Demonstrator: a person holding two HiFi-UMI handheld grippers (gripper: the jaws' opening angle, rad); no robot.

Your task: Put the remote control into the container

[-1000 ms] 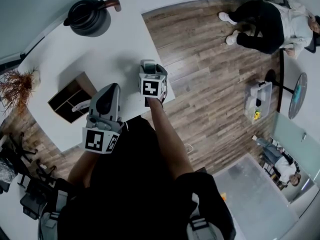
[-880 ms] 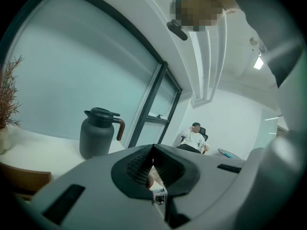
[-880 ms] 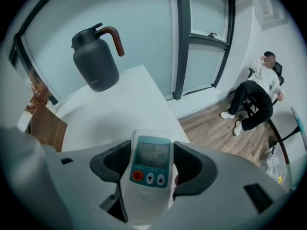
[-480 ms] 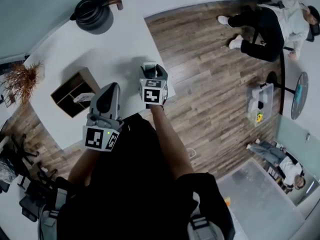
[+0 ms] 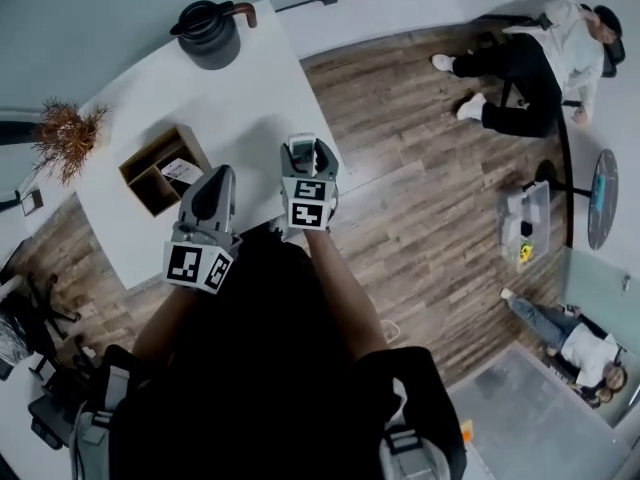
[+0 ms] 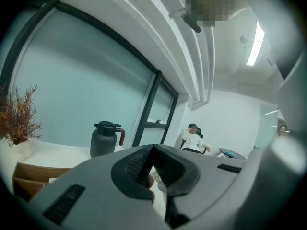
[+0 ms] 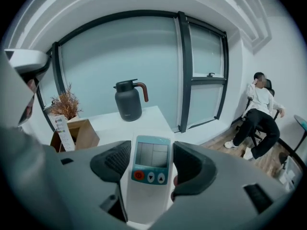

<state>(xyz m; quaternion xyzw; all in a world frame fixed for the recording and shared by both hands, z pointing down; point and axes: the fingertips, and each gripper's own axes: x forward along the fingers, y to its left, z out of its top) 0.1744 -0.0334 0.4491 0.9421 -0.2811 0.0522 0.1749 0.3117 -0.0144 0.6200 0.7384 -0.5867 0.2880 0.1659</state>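
Now the right gripper (image 5: 305, 156) holds the white remote control (image 7: 150, 169) tight between its two jaws. The little screen and buttons face up. The remote is off to the right of the wooden container (image 5: 148, 148), not in it. The left gripper (image 5: 214, 190) has its jaws pressed together with nothing in them. It is just right of the container, closer than the other one. A white card (image 5: 181, 171) lies inside the container. A dark jug (image 5: 208, 34) stands behind the container on the white table (image 5: 250, 88).
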